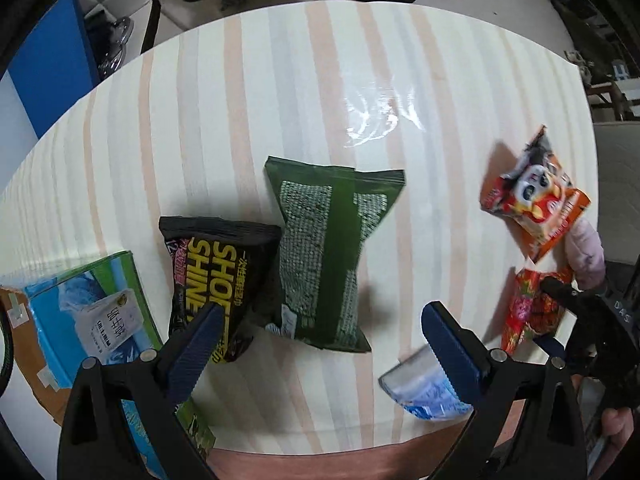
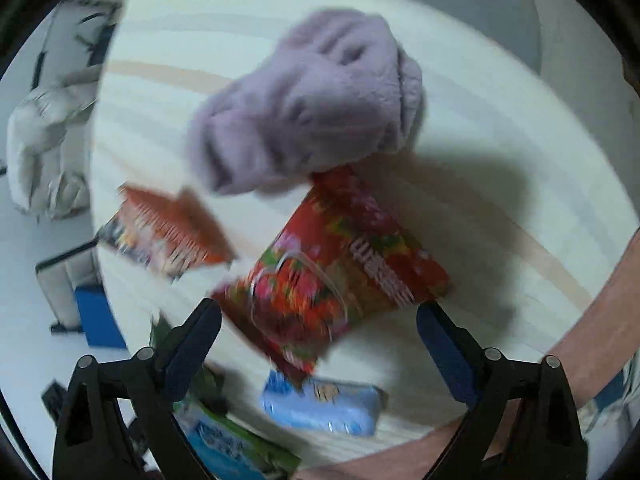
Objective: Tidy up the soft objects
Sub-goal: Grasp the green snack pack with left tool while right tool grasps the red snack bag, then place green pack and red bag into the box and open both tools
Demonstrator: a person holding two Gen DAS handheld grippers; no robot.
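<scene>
My left gripper [image 1: 322,330] is open and empty above the striped table [image 1: 280,80]. Just ahead of it lie a dark green snack bag [image 1: 324,256] and a black bag [image 1: 212,276] lettered in yellow. A blue packet [image 1: 424,394] lies under its right finger. My right gripper [image 2: 318,322] is open over a red flowered snack bag [image 2: 332,280], which also shows in the left wrist view [image 1: 528,312]. A lilac plush toy [image 2: 308,100] lies beyond it, touching the bag's far end. An orange snack bag [image 2: 168,236] lies to the left. The right wrist view is blurred.
A blue and green box [image 1: 84,320] stands at the table's left front edge, also low in the right wrist view [image 2: 232,444]. The blue packet [image 2: 320,404] lies near the front edge. A blue panel [image 1: 44,76] and chairs stand beyond the table.
</scene>
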